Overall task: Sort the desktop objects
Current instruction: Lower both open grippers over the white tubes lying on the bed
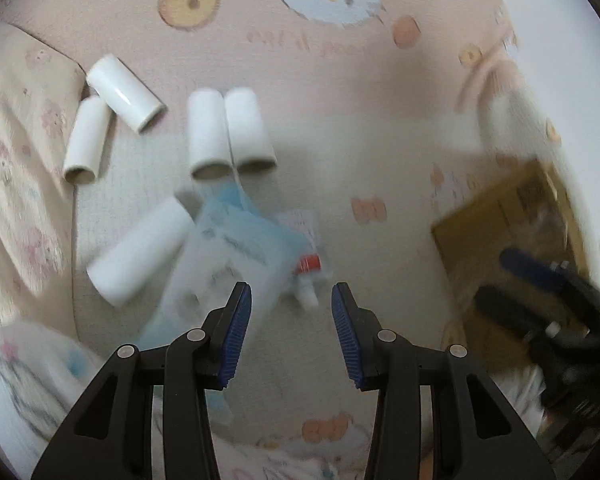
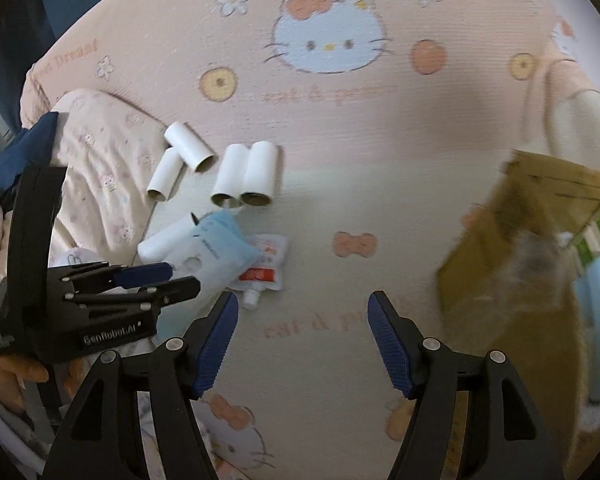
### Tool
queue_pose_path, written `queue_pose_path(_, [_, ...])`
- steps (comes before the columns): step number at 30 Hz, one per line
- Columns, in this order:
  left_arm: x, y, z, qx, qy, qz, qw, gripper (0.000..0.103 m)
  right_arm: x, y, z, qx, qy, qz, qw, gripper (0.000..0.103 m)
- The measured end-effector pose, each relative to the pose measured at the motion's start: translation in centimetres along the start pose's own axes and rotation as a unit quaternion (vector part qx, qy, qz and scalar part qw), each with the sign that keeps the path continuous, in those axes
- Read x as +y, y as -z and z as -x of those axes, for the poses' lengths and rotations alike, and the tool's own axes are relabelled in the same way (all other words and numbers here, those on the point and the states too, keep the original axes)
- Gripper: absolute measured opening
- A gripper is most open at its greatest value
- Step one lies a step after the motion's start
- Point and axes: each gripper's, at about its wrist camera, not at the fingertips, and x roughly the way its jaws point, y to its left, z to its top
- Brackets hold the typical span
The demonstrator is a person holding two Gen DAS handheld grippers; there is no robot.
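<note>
My left hand-held gripper (image 1: pixel 291 300) hangs open above the pale blue plastic packet (image 1: pixel 236 256), ready to sort it into the brown cardboard box (image 1: pixel 512 216).

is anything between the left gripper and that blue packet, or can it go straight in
Nothing visible blocks it. The left gripper is open and empty, with the blue packet just ahead of its left finger. The packet overlaps a white roll and a red-labelled pouch, so those may shift.
</note>
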Motion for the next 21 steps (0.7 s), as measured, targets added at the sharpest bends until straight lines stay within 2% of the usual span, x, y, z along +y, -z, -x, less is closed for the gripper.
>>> queue_pose_path(3, [0.2, -1.8, 0.1, -0.029, -0.013, -0.006, 0.9995, 0.052, 0.5, -1.0, -1.5, 0.005, -0.007, 0.001, 1.000, 0.065])
queue_pose_path(7, [0.2, -3.5, -0.5, -0.059, -0.029, -0.011, 0.9978, 0.053, 0.9, -2.5, -3.4, 0.017, -0.013, -0.001, 1.000, 0.065])
queue_pose_path(10, [0.6, -4.5, -1.3, -0.065, -0.040, 0.016, 0.9970, 0.054, 0.7, -3.6, -4.7, 0.028, -0.018, -0.012, 0.999, 0.065])
queue_pose_path(12, [0.9, -4.9, -1.7, -0.072, -0.033, 0.027, 0.9965, 0.054, 0.5, -4.2, -5.4, 0.033, -0.021, -0.018, 0.999, 0.065])
queue_pose_path(14, [0.9, -5.4, -2.1, -0.080, -0.030, 0.019, 0.9962, 0.062, 0.2, -4.9, -6.3, 0.036, -0.021, -0.028, 0.999, 0.065])
queue_pose_path(16, [0.7, -6.1, -2.7, -0.079, -0.038, 0.000, 0.9962, 0.066, -0.3, -5.7, -7.4, 0.042, -0.023, -0.042, 0.998, 0.065])
queue_pose_path(21, [0.4, -8.1, -5.0, -0.073, -0.082, -0.058, 0.9923, 0.066, -1.5, -6.9, -10.3, 0.050, -0.029, -0.080, 0.995, 0.065])
